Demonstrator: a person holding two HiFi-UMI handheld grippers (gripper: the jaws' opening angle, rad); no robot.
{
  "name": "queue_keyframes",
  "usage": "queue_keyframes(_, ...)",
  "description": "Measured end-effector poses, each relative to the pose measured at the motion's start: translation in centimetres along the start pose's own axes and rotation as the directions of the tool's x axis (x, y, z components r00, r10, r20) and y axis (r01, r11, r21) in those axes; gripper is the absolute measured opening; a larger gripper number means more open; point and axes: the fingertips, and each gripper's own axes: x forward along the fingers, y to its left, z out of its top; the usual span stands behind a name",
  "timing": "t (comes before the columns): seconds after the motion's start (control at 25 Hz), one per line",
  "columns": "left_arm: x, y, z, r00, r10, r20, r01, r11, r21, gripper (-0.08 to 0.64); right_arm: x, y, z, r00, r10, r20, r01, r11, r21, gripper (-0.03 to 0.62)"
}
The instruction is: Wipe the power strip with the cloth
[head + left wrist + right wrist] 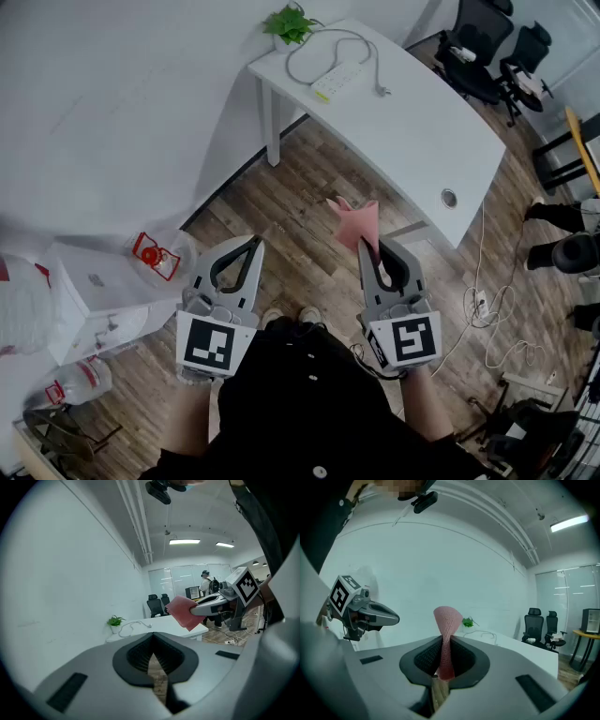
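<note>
My right gripper (pixel 378 247) is clenched on the pink cloth (pixel 359 222), ready for wiping, while my left gripper (pixel 251 244) is closed and empty, with the power strip (pixel 338 80) well ahead on the worktop (pixel 427 136).

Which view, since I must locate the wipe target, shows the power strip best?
Head view: the power strip lies whole on the white table, cable looped beside it. Both gripper views show only a distant, low glimpse of its cable near the plant.
</note>
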Motion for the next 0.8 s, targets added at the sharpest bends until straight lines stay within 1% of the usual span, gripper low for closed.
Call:
queue_keyframes(0.48,-0.1,0.5,-0.1,1.0,-0.009,0.024,0.008,1.0,0.003,0.012,0.7,0.9,0.4,1.0,-0.001,0.013,0.001,1.0,-0.001,0.057)
queue_keyframes(0.68,-0.2,0.8,-0.1,0.999,-0.014,0.029,0.014,1.0,0.006,0.012,0.7,0.8,0.6,0.999,-0.025,0.022,0.024,0.999,0.034,0.057)
queue_keyframes(0.8,-0.5,0.9,-0.1,0.999,-0.02,0.039,0.019,1.0,0.014,0.012,0.7,1.0,0.7,0.999,-0.035,0.023,0.035,0.999,0.031,0.057)
